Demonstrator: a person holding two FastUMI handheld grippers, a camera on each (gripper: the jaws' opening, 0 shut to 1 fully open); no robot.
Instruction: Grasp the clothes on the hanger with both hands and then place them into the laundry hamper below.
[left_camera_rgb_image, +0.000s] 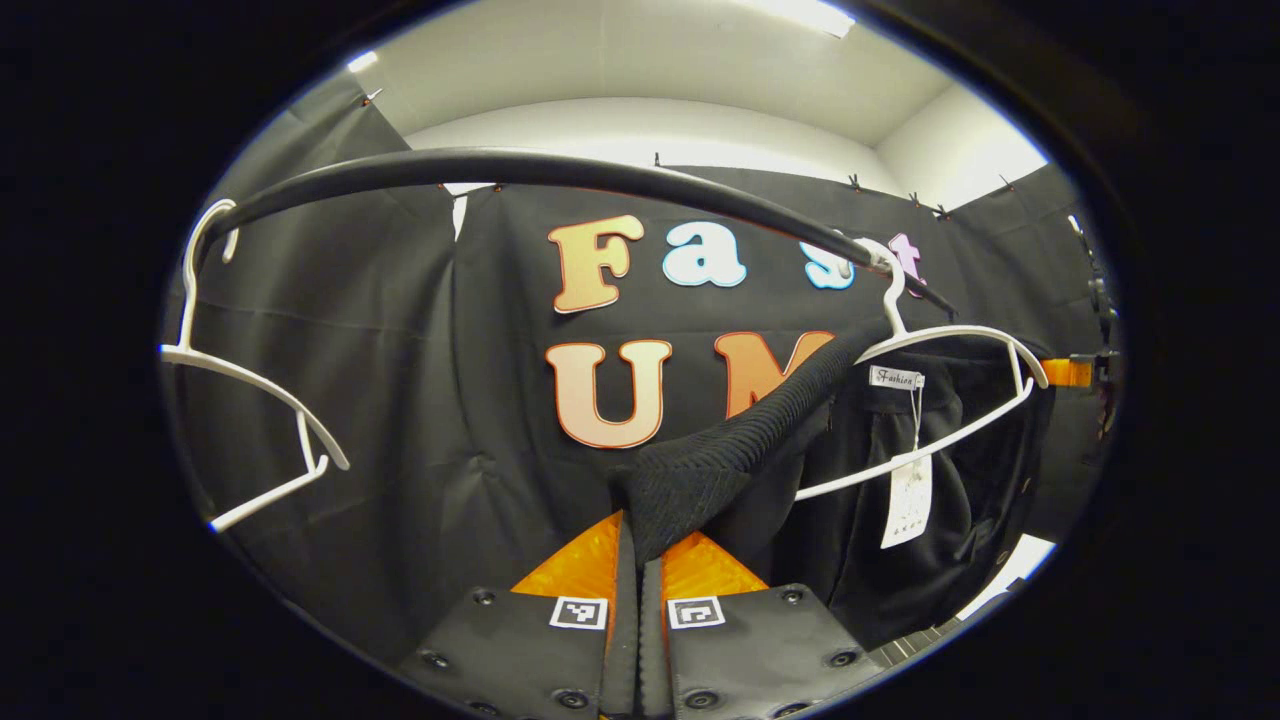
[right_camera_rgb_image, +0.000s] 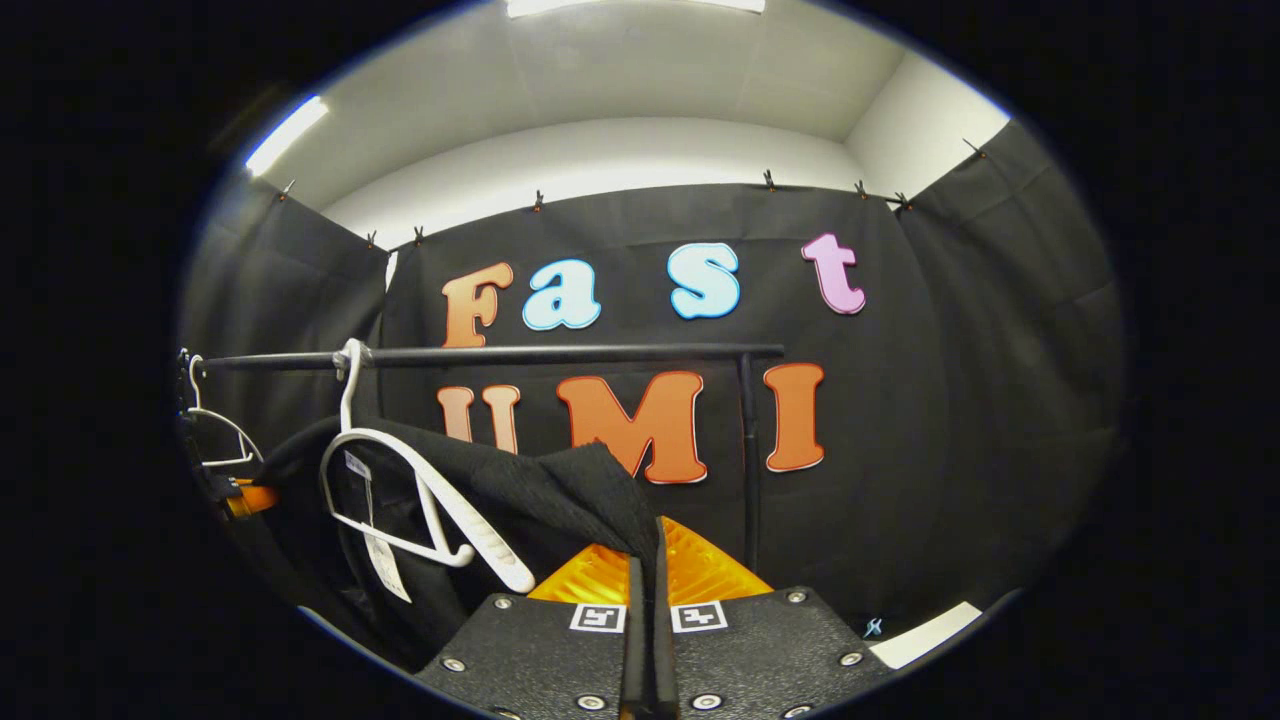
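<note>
Pinching the black garment (left_camera_rgb_image: 700, 470) low-centre, left gripper (left_camera_rgb_image: 638, 560) and right gripper (right_camera_rgb_image: 648, 560) clamp it, probably to slide it off the white hanger (left_camera_rgb_image: 940, 400).

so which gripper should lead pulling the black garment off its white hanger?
Right, probably. Both grippers are shut on the black ribbed garment, but the right gripper pinches cloth already past the white plastic hanger; the left gripper holds cloth stretched up to the hanger's shoulder.
</note>
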